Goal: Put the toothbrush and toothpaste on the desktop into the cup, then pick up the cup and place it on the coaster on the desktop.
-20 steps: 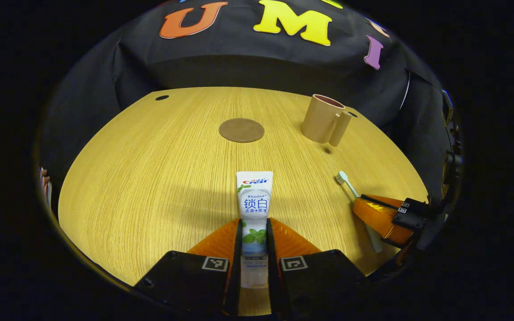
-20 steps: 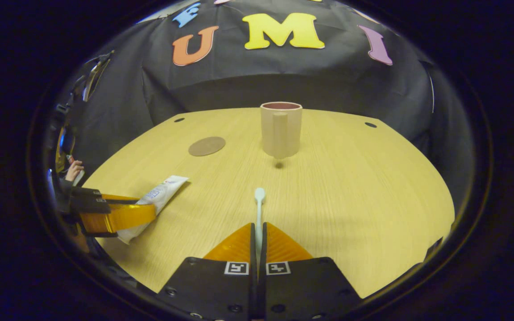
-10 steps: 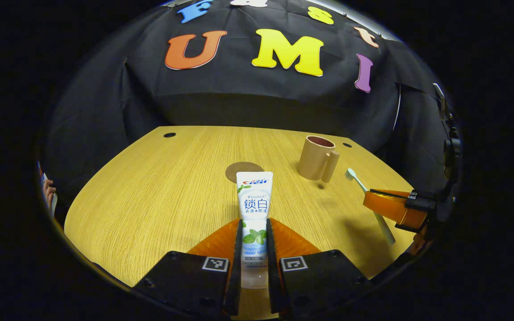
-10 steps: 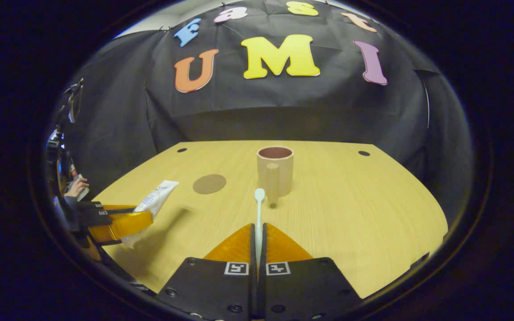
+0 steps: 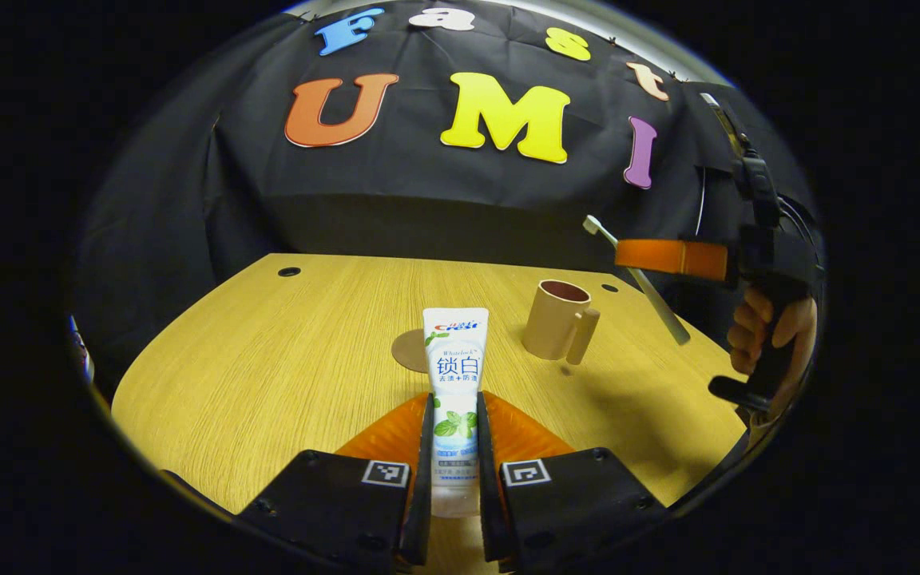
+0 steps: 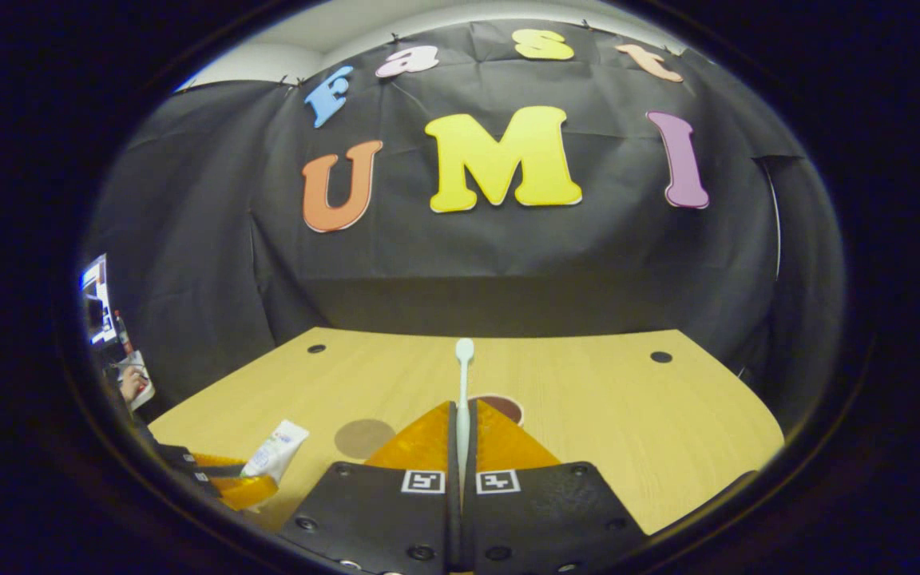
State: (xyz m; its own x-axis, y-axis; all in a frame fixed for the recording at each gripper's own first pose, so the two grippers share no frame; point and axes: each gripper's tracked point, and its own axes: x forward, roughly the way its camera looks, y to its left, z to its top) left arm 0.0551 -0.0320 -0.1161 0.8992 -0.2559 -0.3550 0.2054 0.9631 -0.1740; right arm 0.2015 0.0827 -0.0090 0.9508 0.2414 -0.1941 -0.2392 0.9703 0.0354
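In the left gripper view, the left gripper (image 5: 454, 447) sat nearest the camera, its two fingers clenched on the lower part of the toothpaste tube (image 5: 455, 375). The tube stood upright between them, clear of the wooden desktop (image 5: 268, 359), with its flat crimped end uppermost. Just beyond the tube's top edge lay the round brown coaster (image 5: 410, 350), flat on the desktop and partly hidden behind the tube. To the right of the coaster, a little farther back, the tan cup (image 5: 554, 321) stood upright and apart from it, its handle turned toward the camera and to the right. Above and to the right of the cup, the right gripper (image 5: 672, 259) hung in the air, held by a hand (image 5: 763, 335) at the right edge. Its fingers pressed on the toothbrush (image 5: 636, 279), which slanted with the bristle head up and to the left and the handle end pointing down to the right.

In the right gripper view, the right gripper (image 6: 461, 431) was closed tight on the toothbrush (image 6: 464, 391), whose head pointed straight ahead. The cup's dark rim (image 6: 504, 406) peeked out just behind the fingertips, well below. The coaster (image 6: 362, 438) lay to its left, and farther left the left gripper (image 6: 240, 487) held the toothpaste tube (image 6: 276, 451).
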